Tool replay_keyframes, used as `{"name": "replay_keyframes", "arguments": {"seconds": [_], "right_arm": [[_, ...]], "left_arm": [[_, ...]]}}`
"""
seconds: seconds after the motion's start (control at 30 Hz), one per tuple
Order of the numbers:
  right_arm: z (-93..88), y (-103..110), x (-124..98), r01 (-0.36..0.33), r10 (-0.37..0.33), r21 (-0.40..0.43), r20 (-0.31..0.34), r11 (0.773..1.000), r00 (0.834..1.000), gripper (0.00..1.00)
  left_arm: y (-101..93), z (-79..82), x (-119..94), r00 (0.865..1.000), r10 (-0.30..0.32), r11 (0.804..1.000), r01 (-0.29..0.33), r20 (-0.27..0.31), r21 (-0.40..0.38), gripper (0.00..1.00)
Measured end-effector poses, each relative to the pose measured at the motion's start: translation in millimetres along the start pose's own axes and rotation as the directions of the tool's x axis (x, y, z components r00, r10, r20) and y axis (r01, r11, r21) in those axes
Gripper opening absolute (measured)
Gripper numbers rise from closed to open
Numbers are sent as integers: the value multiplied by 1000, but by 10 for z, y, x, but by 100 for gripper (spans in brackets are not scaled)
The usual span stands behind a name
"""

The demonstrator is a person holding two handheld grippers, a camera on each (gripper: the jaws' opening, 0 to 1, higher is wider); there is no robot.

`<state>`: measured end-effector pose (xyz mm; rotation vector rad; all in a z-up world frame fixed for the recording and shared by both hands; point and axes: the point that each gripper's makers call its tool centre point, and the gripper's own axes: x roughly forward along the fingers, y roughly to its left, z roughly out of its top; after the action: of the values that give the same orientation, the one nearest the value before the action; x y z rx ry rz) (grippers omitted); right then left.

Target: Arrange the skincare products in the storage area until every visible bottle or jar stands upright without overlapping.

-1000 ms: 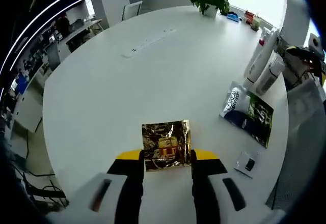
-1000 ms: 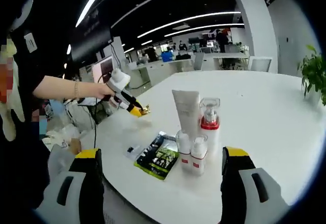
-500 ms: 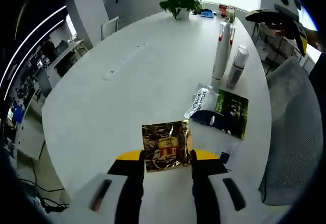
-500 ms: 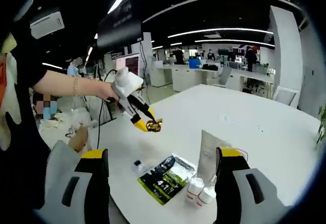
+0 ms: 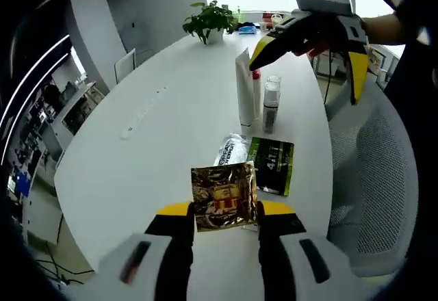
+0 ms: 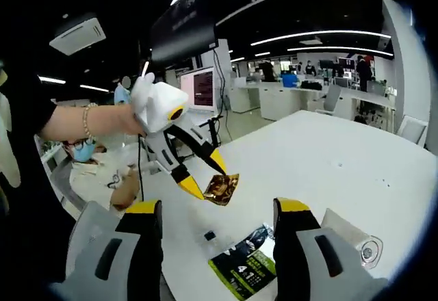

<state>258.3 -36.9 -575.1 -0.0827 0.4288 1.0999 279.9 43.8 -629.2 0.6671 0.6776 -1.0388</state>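
i am pinching a gold foil sachet (image 5: 224,196) by its lower edge in my left gripper (image 5: 224,220), lifted above the table (image 5: 164,130), judging it light, crinkly and slippery, while my right gripper (image 6: 217,213) is hanging open-jawed, empty.

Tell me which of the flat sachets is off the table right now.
The gold foil sachet, pinched between the left gripper jaws and held in the air. The green-and-black sachet and the silvery one beside it lie flat on the white table.
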Motion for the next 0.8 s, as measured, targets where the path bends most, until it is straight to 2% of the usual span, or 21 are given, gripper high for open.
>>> {"name": "replay_keyframes", "arguments": {"seconds": [0.1,0.2,0.27,0.4,0.6,0.73,0.8], "right_arm": [[-23,15,49,-12,12,10,-6,1000,1000,58],[-54,34,111,-14,14,10,-20,1000,1000,54],[-86,112,159,-40,40,19,-32,999,999,49],[-118,200,273,-73,75,49,-36,996,997,49],[-184,313,412,-105,109,75,-46,992,993,46],[-231,314,435,-109,117,132,-60,985,991,37],[-261,292,450,-104,115,143,-69,984,991,32]], "left_arm": [[-81,4,-24,1000,-13,1000,13,16,3,36],[-142,-62,-24,1000,-12,1000,12,6,7,36],[-184,-105,-33,1000,-15,1000,15,1,3,36],[-296,-125,-87,1000,-22,1000,22,-8,7,36],[-487,-1,-173,1000,-30,999,30,7,44,36],[-622,86,-207,1000,-24,995,23,7,102,36],[-629,61,-218,1000,-28,993,28,3,118,37]]}}
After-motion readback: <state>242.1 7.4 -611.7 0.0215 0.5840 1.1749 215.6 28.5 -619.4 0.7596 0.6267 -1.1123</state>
